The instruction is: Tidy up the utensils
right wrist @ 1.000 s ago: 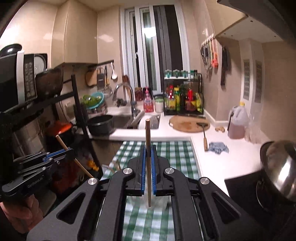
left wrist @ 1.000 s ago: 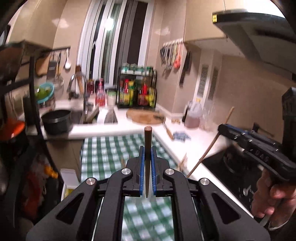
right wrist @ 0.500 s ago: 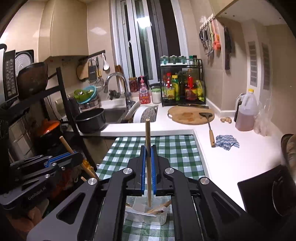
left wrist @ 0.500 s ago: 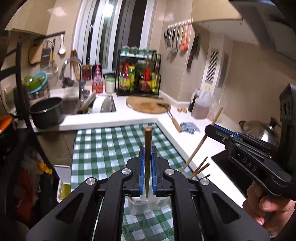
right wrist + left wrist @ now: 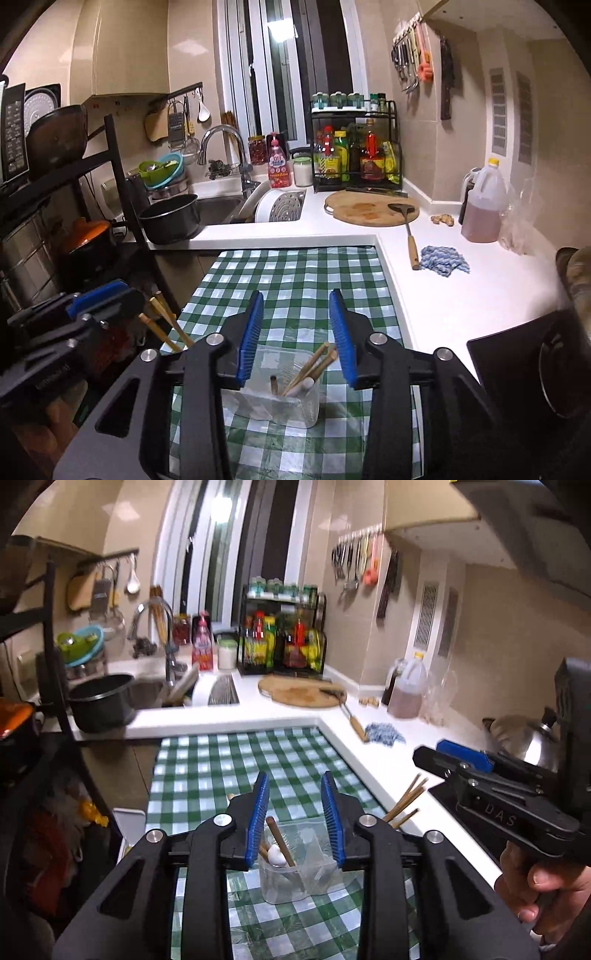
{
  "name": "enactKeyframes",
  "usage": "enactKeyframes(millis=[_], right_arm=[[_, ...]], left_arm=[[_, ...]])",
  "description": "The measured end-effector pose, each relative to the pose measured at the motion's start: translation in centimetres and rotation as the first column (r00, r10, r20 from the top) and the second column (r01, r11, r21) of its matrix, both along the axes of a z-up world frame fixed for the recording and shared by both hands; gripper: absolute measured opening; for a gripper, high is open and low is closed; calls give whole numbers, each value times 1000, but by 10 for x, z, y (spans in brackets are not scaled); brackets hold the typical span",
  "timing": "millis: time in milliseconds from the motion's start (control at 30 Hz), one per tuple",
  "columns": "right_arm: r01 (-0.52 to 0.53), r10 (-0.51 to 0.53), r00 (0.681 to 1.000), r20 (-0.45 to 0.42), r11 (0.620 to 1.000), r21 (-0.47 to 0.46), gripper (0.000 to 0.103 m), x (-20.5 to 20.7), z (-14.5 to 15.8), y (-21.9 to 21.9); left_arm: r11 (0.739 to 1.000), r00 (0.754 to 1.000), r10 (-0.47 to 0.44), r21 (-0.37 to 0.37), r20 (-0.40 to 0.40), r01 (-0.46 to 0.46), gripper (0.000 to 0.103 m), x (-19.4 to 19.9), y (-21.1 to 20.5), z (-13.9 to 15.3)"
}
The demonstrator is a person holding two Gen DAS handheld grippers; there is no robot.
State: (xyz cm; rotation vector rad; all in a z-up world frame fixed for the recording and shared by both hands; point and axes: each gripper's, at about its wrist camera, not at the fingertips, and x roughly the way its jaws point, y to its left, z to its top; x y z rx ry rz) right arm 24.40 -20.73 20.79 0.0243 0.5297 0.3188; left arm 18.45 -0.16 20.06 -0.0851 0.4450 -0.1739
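We see both the left gripper (image 5: 295,797) and right gripper (image 5: 295,314) opening with nothing between the jaws, chopsticks (image 5: 314,365) already standing in the clear container (image 5: 280,398) at six o'clock, apparently little left.

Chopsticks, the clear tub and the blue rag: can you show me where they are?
Chopsticks (image 5: 314,363), right wrist view, on the pale sticks leaning in the tub.
Tub (image 5: 295,410), right wrist view, on its clear front wall.
Rag (image 5: 445,260), right wrist view, on the middle of the cloth.
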Motion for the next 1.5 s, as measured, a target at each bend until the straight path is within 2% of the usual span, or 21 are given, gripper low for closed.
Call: enactKeyframes(millis=[133, 200, 300, 367, 467, 533, 667, 767, 933, 1233, 1500], right_arm=[[6, -6, 997, 75, 1000, 8, 58, -42, 15, -11], [12, -13, 994, 108, 1000, 10, 75, -63, 18, -15], [57, -57, 986, 154, 998, 6, 94, -102, 12, -26], [84, -83, 985, 153, 996, 0, 98, -120, 0, -31], [118, -115, 985, 128, 993, -19, 98, -136, -25, -38], [136, -132, 984, 116, 990, -31, 98, -140, -38, -41], [146, -143, 988, 67, 988, -45, 98, -136, -64, -42], [161, -157, 985, 68, 985, -67, 98, -131, -76, -39], [152, -149, 988, 49, 985, -85, 98, -129, -88, -33], [164, -161, 986, 39, 980, -112, 98, -130, -90, -29], [169, -165, 985, 38, 978, -121, 98, -131, -90, -26]], left_arm=[[1000, 997, 26, 1, 75, -26, 54, -35, 2, 9], [999, 994, 35, 6, 102, -36, 64, -56, 2, 7], [999, 993, 49, 10, 112, -51, 80, -83, 3, -7], [998, 993, 62, 13, 96, -64, 88, -101, 2, -27], [996, 995, 82, 28, 62, -84, 95, -114, 0, -60], [994, 994, 99, 37, 42, -100, 95, -116, 1, -76], [990, 989, 140, -12, -50, -141, 95, -105, 13, -106], [983, 981, 182, -12, -69, -183, 95, -97, 21, -111], [980, 978, 198, -7, -63, -199, 95, -95, 22, -115], [983, 982, 183, 20, -43, -182, 95, -101, 8, -115], [981, 980, 193, 9, -54, -193, 95, -100, 12, -117]])
